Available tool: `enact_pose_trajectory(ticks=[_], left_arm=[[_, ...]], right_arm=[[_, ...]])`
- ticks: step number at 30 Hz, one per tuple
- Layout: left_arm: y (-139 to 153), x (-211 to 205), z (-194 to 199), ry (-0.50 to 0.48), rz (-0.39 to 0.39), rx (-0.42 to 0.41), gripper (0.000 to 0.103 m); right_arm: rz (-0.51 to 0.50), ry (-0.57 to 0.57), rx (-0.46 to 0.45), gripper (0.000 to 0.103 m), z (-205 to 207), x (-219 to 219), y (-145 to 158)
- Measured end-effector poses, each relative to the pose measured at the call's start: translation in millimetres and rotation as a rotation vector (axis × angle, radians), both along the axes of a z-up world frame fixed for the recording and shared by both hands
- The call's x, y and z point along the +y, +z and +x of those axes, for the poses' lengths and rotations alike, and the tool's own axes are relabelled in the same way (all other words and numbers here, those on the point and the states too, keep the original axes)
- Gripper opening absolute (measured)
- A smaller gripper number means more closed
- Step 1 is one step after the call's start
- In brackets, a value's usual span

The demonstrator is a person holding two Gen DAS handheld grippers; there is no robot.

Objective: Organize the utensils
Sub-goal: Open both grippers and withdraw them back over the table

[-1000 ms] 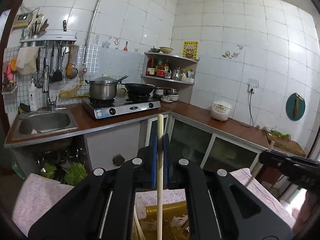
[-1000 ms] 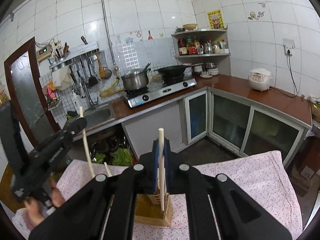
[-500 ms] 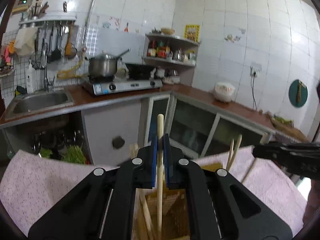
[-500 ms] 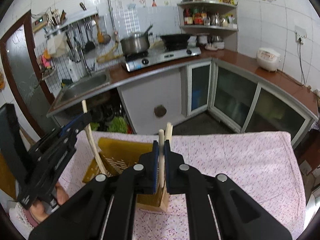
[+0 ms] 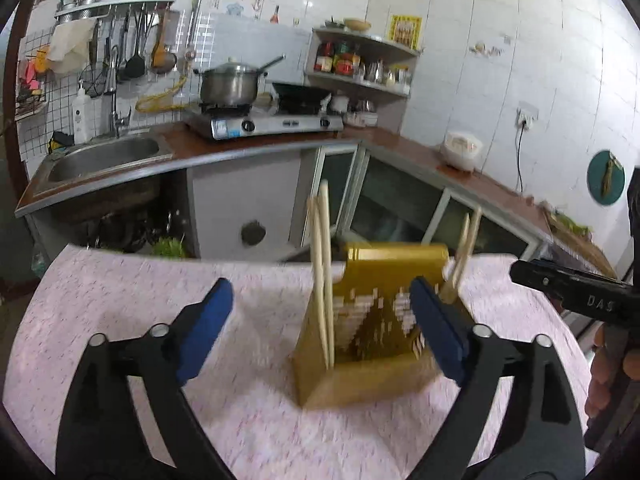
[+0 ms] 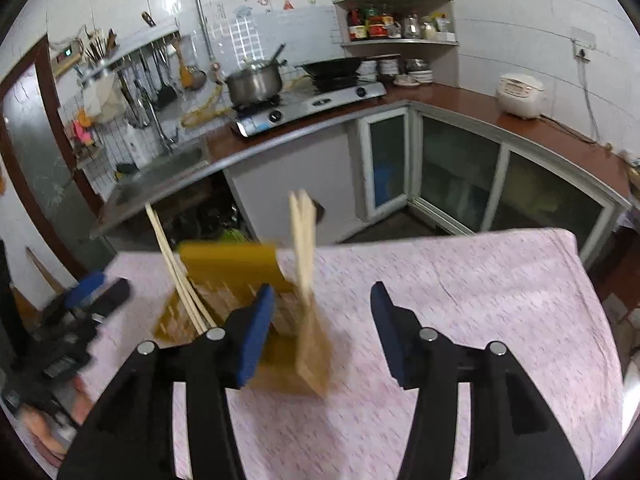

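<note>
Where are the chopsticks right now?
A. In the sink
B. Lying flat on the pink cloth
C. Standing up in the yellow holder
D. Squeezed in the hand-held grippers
C. The chopsticks stand upright in the yellow holder on the pink cloth; both the left hand-held gripper and the right hand-held gripper have jaws opening with no chopstick pinched between them.

The letters "DAS" stand in pale print on the black body of the right gripper (image 5: 576,294); a yellow wall poster (image 5: 405,32) is too blurred to read.
</note>
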State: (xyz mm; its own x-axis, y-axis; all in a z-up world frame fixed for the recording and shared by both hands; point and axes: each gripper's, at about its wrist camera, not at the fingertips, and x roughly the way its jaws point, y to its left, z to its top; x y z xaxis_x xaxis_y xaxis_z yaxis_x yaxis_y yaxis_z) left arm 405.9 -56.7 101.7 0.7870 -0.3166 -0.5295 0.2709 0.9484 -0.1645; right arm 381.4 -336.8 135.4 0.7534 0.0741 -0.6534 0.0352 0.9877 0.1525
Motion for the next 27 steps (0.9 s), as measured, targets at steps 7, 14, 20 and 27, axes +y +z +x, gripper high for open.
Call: enact_pose_trajectory(ticks=[7, 14, 20, 27], left_arm=[[-28, 30, -57, 0.032, 0.028, 0.132, 0.098], [-86, 50, -112, 0.044, 0.044, 0.326, 0.098], [-127, 56, -138, 0.048, 0.048, 0.482, 0.098], [-144, 50, -156, 0.054, 0.078, 0.514, 0.088]], right_arm=[[-0.134, -0.05, 0.07, 0.072, -76, 3, -54], [-0.162, 0.008, 0.152, 0.073, -136, 25, -96], [-0.203, 0.038, 0.225, 0.073, -164, 45, -124], [-0.172, 0.078, 0.253, 0.072, -180, 60, -136]])
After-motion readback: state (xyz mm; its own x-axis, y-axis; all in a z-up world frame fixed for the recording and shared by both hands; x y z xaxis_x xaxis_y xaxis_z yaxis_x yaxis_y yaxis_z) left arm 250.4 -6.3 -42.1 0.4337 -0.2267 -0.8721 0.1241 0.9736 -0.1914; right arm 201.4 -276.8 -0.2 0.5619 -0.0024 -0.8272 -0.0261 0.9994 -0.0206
